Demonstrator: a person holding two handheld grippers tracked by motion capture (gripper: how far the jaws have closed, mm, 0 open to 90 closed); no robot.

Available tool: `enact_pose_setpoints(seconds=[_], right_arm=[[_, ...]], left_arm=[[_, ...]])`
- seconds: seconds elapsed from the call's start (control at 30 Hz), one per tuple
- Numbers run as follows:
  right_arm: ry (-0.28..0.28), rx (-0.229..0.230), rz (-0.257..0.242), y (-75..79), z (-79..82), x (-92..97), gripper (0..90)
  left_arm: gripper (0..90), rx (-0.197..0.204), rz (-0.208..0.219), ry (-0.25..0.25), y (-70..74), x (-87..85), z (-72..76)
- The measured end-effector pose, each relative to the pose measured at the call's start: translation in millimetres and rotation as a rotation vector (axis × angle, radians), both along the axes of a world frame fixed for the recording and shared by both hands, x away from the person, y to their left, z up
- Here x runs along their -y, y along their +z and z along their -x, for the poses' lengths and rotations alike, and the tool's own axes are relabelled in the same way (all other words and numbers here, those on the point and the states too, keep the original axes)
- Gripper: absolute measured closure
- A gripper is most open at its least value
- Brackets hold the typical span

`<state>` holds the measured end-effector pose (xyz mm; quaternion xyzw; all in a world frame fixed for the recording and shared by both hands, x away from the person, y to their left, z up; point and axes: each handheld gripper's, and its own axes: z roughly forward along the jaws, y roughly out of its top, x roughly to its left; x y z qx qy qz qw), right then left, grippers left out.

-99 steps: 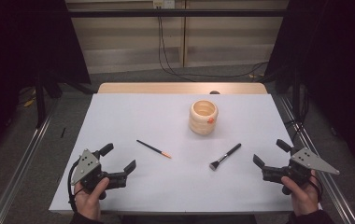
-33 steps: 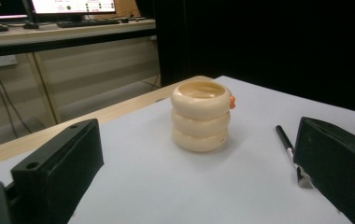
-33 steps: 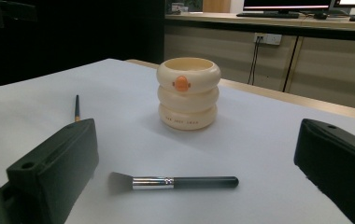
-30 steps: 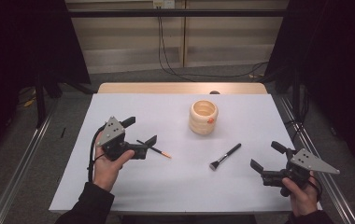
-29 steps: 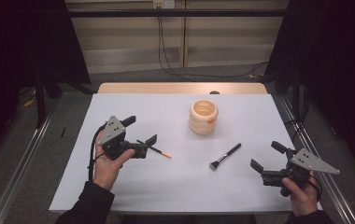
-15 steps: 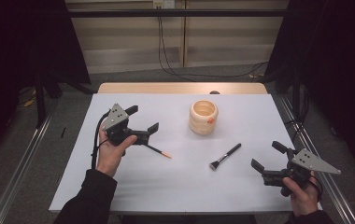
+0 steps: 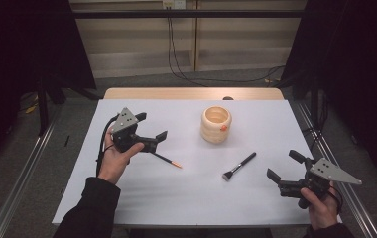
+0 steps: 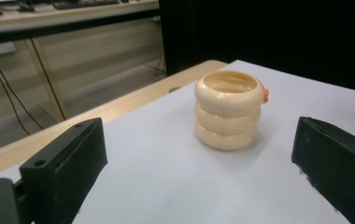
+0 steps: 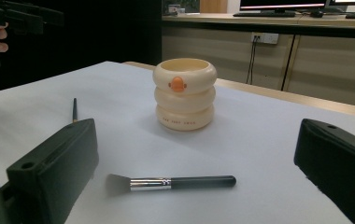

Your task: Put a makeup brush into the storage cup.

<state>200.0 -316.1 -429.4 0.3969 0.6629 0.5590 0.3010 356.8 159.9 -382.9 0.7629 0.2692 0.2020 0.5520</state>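
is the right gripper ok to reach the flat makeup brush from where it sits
Probably yes. The right gripper is open and faces the makeup brush, which lies flat on the bare white table between its jaws' line of sight, nothing between them.

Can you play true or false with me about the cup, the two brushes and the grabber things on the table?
1. The cream cup stands upright on the white table. True.
2. The flat makeup brush is inside the cup. False: it lies on the table, between the cup and the right gripper.
3. The left gripper is clamped shut on the thin orange-tipped brush. False: its jaws stand wide open, and the brush lies flat on the table.
4. The right gripper is open and holds nothing. True.
5. The cup has a small orange bump on its side. True.
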Motion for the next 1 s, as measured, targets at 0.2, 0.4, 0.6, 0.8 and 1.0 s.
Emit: enact_pose_setpoints(seconds=[0.2, 0.4, 0.6, 0.8, 1.0], right_arm=[[-0.001, -0.002, -0.001, 0.1, 0.6, 0.1, 0.0], [-0.008, 0.003, 0.007, -0.3, -0.4, -0.1, 0.0], [-0.011, -0.003, 0.013, -1.1, -0.7, -0.1, 0.0], [-0.013, -0.013, 0.007, -1.0, -0.2, -0.3, 0.0], [-0.01, -0.013, 0.01, -1.2, -0.5, -0.8, 0.0]], left_arm=[[7.3, -0.024, -0.082, -0.026, 1.3, 5.5, -4.5], [8.4, -0.106, -0.171, -0.053, 0.0, 8.4, -13.3], [8.8, -0.189, -0.241, -0.094, -0.5, 9.2, -21.8], [13.6, -0.306, -0.342, -0.149, -14.3, 14.9, -24.3], [13.6, -0.37, -0.405, -0.171, -17.6, 21.4, -25.9]])
